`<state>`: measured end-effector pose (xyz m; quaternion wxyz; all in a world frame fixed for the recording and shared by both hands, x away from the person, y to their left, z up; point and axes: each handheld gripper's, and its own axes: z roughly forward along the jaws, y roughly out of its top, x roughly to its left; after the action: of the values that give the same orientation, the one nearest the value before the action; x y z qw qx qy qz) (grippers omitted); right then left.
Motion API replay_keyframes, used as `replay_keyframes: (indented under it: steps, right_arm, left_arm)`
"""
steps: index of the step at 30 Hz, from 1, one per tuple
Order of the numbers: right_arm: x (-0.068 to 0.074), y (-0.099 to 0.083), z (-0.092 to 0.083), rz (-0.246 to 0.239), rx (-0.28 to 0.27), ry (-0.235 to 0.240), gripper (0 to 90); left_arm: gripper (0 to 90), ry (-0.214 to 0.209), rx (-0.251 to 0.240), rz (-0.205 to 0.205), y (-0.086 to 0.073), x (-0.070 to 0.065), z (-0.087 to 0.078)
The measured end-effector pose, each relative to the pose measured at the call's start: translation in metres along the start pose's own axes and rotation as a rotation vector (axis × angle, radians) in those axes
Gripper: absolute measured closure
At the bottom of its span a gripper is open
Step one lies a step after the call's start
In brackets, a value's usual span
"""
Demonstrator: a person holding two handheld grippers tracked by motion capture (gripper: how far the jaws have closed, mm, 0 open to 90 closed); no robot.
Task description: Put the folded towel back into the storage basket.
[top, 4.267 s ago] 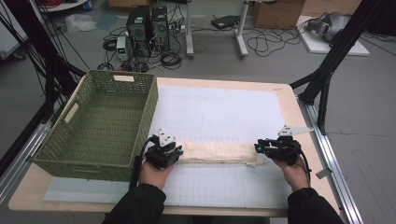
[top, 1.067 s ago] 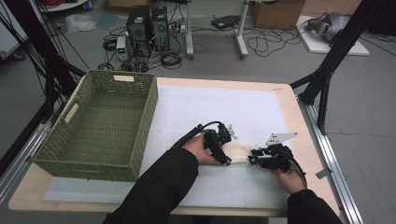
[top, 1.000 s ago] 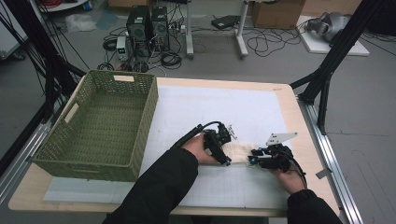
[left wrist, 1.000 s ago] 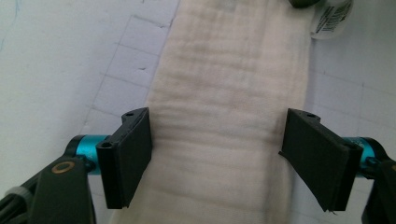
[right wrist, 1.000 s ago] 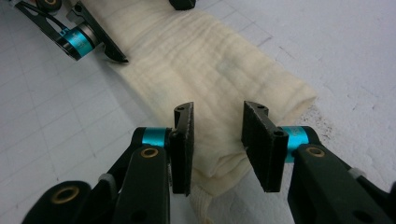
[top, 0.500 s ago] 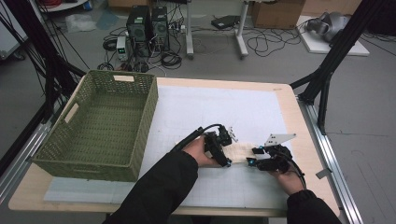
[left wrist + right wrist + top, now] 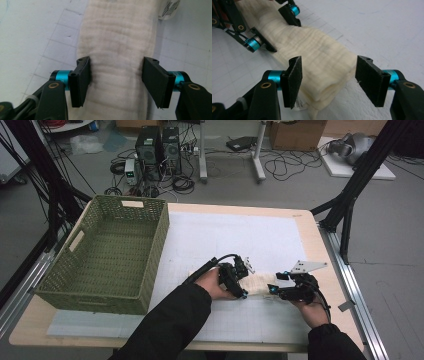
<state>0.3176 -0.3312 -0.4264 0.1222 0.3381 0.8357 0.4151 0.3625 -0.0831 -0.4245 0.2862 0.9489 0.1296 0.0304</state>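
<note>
Near the table's front edge a folded cream cloth [image 7: 257,284] lies on the white mat [image 7: 235,240]. The right gripper [image 7: 280,292] sits at its right end, jaws having just been opening; they straddle the folded end with a gap on the far side, released, pressing nothing. The left gripper [image 7: 242,279] sits further along the cloth. Its jaws have just been closing and bracket the strip, the left pad touching its edge, the right pad apart, so no grip. Beyond, at the left, stands a green basket [image 7: 107,252].
</note>
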Motion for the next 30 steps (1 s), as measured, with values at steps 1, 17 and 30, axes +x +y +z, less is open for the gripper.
replay_keyframes:
  steps: [1,17,30]
  right_arm:
    - [-0.002,0.000,-0.001,0.000,-0.004,-0.006,37.3]
    - [-0.016,-0.005,-0.015,0.079,-0.054,-0.049,35.0]
    - [-0.002,-0.004,0.004,-0.033,0.064,-0.014,49.2]
  left_arm:
    - [41.1,0.001,0.000,-0.003,0.000,0.000,0.000]
    - [60.8,0.018,-0.007,-0.065,0.001,0.006,-0.002]
    - [40.8,-0.019,-0.008,-0.024,0.004,0.003,-0.005]
